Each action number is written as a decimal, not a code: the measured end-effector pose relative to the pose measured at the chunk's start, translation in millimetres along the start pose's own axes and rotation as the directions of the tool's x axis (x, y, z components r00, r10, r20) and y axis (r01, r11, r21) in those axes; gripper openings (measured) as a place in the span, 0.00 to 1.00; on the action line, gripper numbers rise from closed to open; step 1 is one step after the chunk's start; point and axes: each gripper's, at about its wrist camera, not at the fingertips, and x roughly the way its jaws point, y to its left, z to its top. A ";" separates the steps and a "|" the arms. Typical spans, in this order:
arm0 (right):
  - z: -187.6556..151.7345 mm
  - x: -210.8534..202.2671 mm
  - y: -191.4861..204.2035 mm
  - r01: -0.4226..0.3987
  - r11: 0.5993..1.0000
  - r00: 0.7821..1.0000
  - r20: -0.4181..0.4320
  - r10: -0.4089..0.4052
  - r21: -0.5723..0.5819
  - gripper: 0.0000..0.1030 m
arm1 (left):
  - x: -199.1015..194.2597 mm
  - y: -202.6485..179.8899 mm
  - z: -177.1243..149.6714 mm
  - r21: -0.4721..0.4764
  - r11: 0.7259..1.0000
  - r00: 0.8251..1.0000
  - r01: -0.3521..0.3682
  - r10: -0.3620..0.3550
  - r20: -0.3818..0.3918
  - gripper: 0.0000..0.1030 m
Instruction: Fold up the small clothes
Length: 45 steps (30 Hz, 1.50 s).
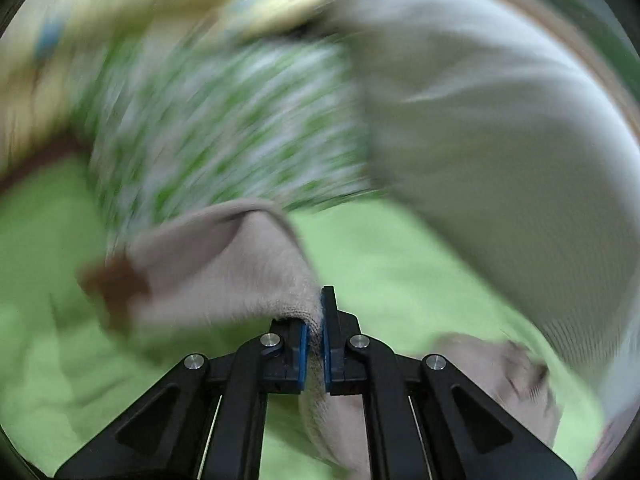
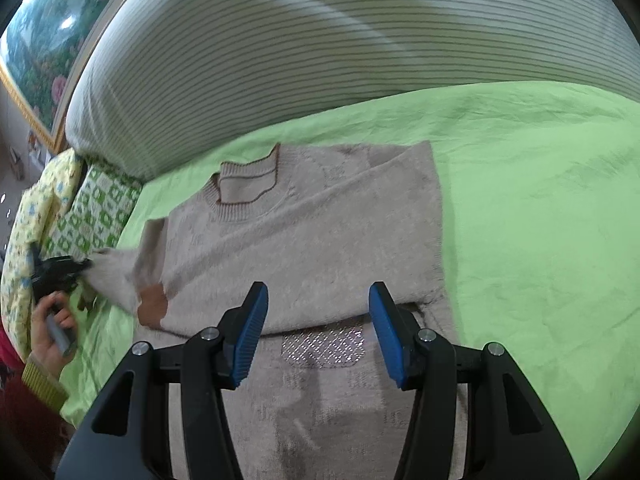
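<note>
Left wrist view: the left gripper point(image 1: 316, 334) is clamped tight on the sleeve point(image 1: 224, 268) of a beige knitted sweater point(image 2: 304, 232), lifted above the lime-green bed sheet point(image 1: 400, 272). In the right wrist view, the right gripper point(image 2: 318, 328) hovers half open and empty over the sweater, spread flat just ahead; a striped headboard cushion point(image 2: 320, 40) stands beyond.

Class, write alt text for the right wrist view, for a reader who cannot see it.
A beige knit sweater lies on a bright green sheet, one sleeve already folded across its chest. The open right gripper hovers over its lower half, holding nothing, while at far left the left gripper, in a person's hand, grips the other sleeve's cuff. A striped headboard rises behind.
</note>
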 end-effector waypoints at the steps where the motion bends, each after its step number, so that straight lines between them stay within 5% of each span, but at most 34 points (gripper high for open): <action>1: 0.2 -1.8 -2.1 0.000 1.000 1.000 0.008 0.000 0.014 0.52 | -21.5 -40.5 -5.5 0.124 0.992 0.999 0.024 -0.029 0.043 0.03; 4: -0.3 -4.4 -4.6 0.004 0.999 1.000 0.020 -0.004 0.034 0.52 | -47.0 -127.7 -40.3 0.377 0.919 0.988 0.120 -0.146 0.042 0.09; 6: -0.4 -5.2 -5.5 0.003 0.999 1.000 0.025 -0.004 0.046 0.52 | -46.0 -180.0 -84.9 0.516 0.842 0.984 0.156 -0.178 -0.008 0.24; 9: -1.1 -5.1 -8.3 0.008 0.998 1.000 0.026 -0.010 0.067 0.52 | -30.9 -230.0 -167.6 0.681 0.705 0.980 0.200 -0.154 -0.129 0.33; 12: -0.3 -6.6 -11.1 0.007 0.997 1.000 0.027 -0.009 0.074 0.52 | -26.3 -229.4 -205.0 0.721 0.656 0.974 0.223 -0.127 -0.186 0.36; 15: 2.3 -5.0 -10.1 -0.003 0.998 1.000 0.025 0.001 0.060 0.52 | -23.5 -207.1 -207.5 0.714 0.667 0.975 0.211 -0.094 -0.200 0.53; 20: 12.9 15.6 19.1 -0.079 0.997 0.997 0.002 0.079 -0.011 0.52 | -14.2 -139.4 -192.7 0.668 0.739 0.985 0.089 0.033 -0.167 0.58; 27: 17.2 87.7 159.1 -0.254 0.908 0.966 -0.141 0.218 -0.333 0.53 | 37.5 -80.3 -165.6 0.584 0.811 0.960 -0.043 0.196 -0.202 0.58; 32: 0.9 152.4 238.1 -0.225 0.797 0.971 -0.201 0.133 -0.560 0.60 | 64.0 -58.9 -161.4 0.495 0.865 0.934 -0.076 0.236 -0.268 0.59; 35: -3.7 186.6 254.1 -0.178 0.765 0.975 -0.214 0.053 -0.619 0.61 | 67.6 -52.3 -160.3 0.433 0.896 0.928 -0.100 0.241 -0.285 0.60; 36: -1.3 192.6 255.1 -0.195 0.771 0.970 -0.237 0.059 -0.606 0.59 | 69.3 -50.3 -158.2 0.405 0.907 0.925 -0.113 0.245 -0.290 0.60; 38: 8.8 193.2 253.7 -0.187 0.790 0.972 -0.228 0.062 -0.584 0.09 | 70.7 -45.8 -153.0 0.330 0.933 0.918 -0.142 0.249 -0.308 0.60; 41: 47.3 134.4 220.3 -0.211 0.891 0.977 -0.071 0.199 -0.402 0.05 | 73.9 -40.0 -148.2 0.253 0.952 0.910 -0.171 0.251 -0.331 0.60; 45: 69.1 24.9 121.7 -0.281 0.952 0.929 0.217 0.301 -0.118 0.05 | 71.0 -34.6 -147.9 0.191 0.963 0.904 -0.187 0.245 -0.351 0.59</action>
